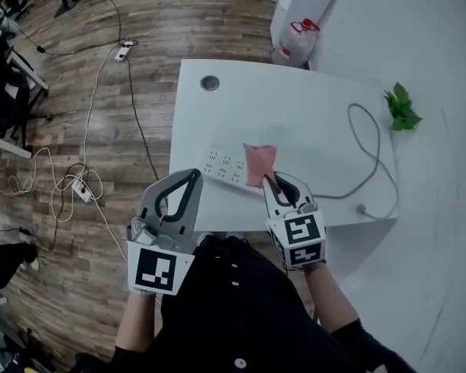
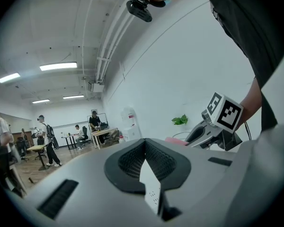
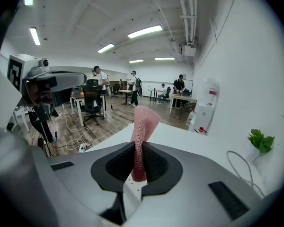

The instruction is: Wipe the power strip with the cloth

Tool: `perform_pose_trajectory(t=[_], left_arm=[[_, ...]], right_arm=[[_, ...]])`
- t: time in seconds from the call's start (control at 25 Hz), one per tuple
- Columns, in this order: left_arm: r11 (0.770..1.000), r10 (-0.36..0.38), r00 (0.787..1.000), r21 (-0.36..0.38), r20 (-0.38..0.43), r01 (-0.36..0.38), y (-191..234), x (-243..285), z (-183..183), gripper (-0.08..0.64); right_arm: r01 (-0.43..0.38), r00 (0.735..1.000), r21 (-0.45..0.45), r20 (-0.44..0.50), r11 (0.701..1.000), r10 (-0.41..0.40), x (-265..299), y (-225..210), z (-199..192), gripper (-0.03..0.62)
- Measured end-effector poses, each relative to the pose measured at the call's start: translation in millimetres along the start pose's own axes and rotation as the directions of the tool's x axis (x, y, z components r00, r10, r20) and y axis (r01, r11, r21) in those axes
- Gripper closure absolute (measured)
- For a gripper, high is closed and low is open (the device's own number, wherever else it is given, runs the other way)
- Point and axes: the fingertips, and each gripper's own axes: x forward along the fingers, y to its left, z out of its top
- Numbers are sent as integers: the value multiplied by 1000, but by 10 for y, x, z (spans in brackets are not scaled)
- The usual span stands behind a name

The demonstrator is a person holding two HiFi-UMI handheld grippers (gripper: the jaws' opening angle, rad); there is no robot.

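A white power strip point(image 1: 224, 166) lies near the front edge of the white table point(image 1: 311, 115). A pink cloth point(image 1: 259, 164) hangs over the strip's right end, and my right gripper point(image 1: 273, 181) is shut on it. In the right gripper view the cloth point(image 3: 143, 126) stands up from between the closed jaws point(image 3: 138, 148), with the strip point(image 3: 133, 183) showing below. My left gripper point(image 1: 193, 175) is shut with nothing in it, its tip just short of the strip's left end. A sliver of the strip point(image 2: 152, 190) shows under the left gripper point(image 2: 145, 143).
A grey cable point(image 1: 373, 154) loops across the table's right side. A small green plant point(image 1: 401, 107) sits by the wall and a round grommet point(image 1: 210, 82) at the far edge. Cords and another power strip point(image 1: 81, 189) lie on the wooden floor at left.
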Motion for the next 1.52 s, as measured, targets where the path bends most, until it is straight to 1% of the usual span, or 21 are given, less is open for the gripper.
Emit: perform_pose_trajectory(t=[0.24,0.36,0.52,0.72,0.84,1.52], left_arm=[[1000,20,999,19,27,-20,81,-20,110,546],[999,25,999,37,38,-27,84,-32,145,546],[998,30,998,53,58,-33,106,-57,216,546],[998,29,997,52,68,-33,102,-62,252,546],[998,26,998,52,65,-29,96,-61,253,546],[999,10,997,46,74,-13,37,-28,280,546]], right_arm=[[-6,992,-32,122,999,10,-132,63,484,531],[-10,986,-32,164,999,15,-189,72,615,531],[-8,981,-45,195,999,17,-245,102,752,531],[-18,980,-64,198,998,30,-272,148,812,531],[-21,980,-60,195,998,32,-278,148,817,531],[17,985,-75,174,997,-4,-318,76,744,531]])
